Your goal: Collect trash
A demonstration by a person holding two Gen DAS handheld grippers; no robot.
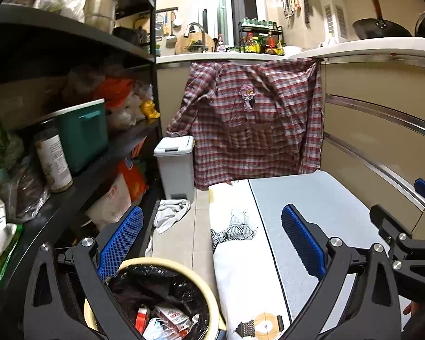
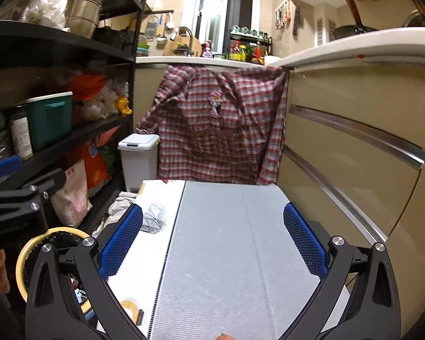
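A round cream-rimmed trash bin [image 1: 155, 263] lined with a black bag holds wrappers and paper scraps; it sits low between my left gripper's fingers, and its rim also shows at the lower left of the right wrist view [image 2: 56, 231]. My left gripper [image 1: 212, 252] is open and empty above the bin and the table edge. My right gripper [image 2: 212, 243] is open and empty over a low table [image 2: 226, 255] with a grey mat and a white printed cloth [image 1: 240, 269]. A crumpled grey rag [image 1: 171, 214] lies on the floor.
A grey lidded pedal bin [image 1: 175, 167] stands by a plaid shirt [image 1: 249, 121] hung from the counter. Black shelves [image 1: 79, 170] packed with bags, a jar and a green box line the left. Beige drawers [image 2: 354, 147] line the right. My right gripper [image 1: 405, 243] shows in the left wrist view.
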